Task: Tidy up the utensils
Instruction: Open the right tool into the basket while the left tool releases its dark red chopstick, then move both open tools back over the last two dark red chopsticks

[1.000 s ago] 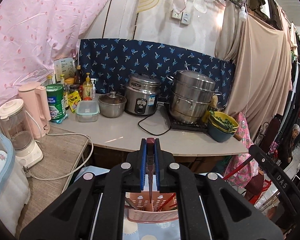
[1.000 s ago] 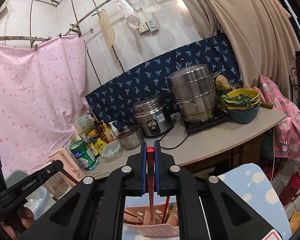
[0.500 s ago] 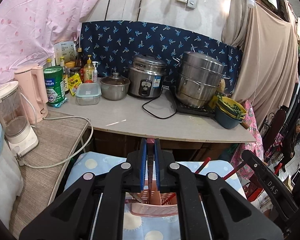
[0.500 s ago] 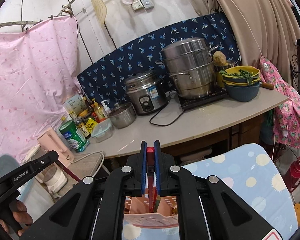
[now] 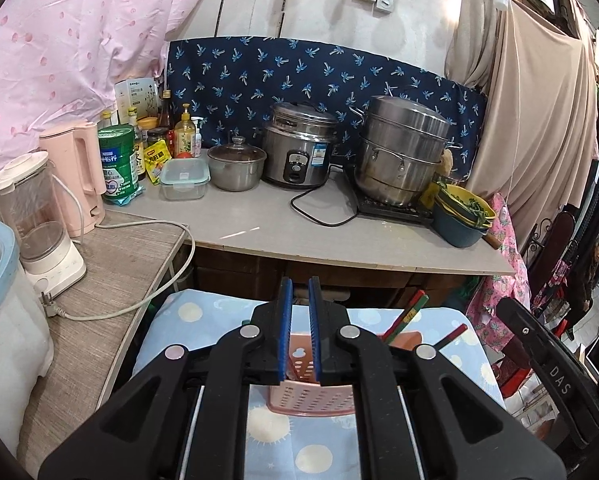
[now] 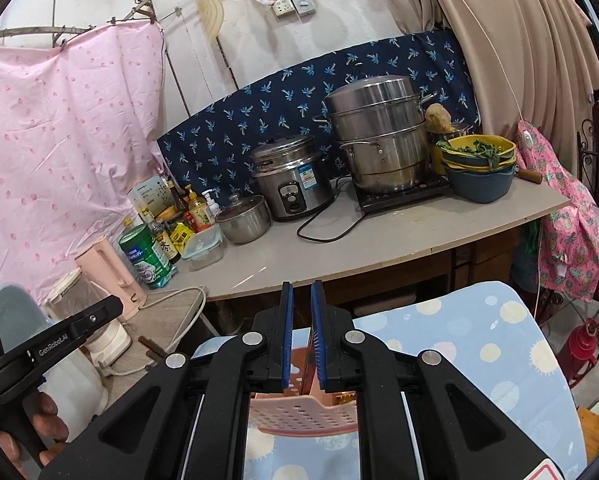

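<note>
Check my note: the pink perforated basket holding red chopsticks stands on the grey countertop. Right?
No. The pink perforated basket holding red chopsticks stands on the blue spotted cloth, below the grey countertop, as the left wrist view shows.

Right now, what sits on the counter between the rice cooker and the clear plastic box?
A small steel pot with a glass lid sits between the rice cooker and the clear plastic box. Both wrist views show it.

"DAS" on right gripper (image 5: 555,376), "GenRobot.AI" on left gripper (image 6: 55,344)
</note>
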Motion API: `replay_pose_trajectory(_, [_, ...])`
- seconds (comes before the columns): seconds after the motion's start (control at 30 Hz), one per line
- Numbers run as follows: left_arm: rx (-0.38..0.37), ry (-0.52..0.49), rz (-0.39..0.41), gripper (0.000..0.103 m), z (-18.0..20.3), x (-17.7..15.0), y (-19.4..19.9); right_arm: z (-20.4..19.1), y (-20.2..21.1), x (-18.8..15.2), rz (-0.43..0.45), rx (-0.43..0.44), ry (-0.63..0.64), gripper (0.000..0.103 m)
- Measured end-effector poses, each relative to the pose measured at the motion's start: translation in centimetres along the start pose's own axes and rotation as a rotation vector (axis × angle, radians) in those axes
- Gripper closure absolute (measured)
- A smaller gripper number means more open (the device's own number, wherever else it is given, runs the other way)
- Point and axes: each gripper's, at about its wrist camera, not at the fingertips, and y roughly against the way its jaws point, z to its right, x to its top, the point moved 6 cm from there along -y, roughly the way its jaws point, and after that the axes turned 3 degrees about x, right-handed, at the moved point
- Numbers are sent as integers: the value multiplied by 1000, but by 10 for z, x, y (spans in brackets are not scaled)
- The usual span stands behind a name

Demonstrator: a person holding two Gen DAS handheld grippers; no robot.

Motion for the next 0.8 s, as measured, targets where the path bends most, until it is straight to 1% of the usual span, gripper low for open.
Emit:
replay_pose_trajectory(0.37, [18, -30, -2, 95, -2, -30, 35, -17, 42, -32, -17, 8, 53, 91])
replay_pose_trajectory(0.57, [49, -57, -7, 95, -6, -52, 55, -23, 64, -56, -35, 16, 57, 91])
replay_pose_trajectory(0.67, [62, -64, -15, 92, -10, -66, 64, -27, 75, -69, -47, 12, 70, 91])
replay_pose_trajectory(0.8, [68, -83, -51, 89, -13, -88, 73, -31, 89, -88, -64, 5, 89, 91])
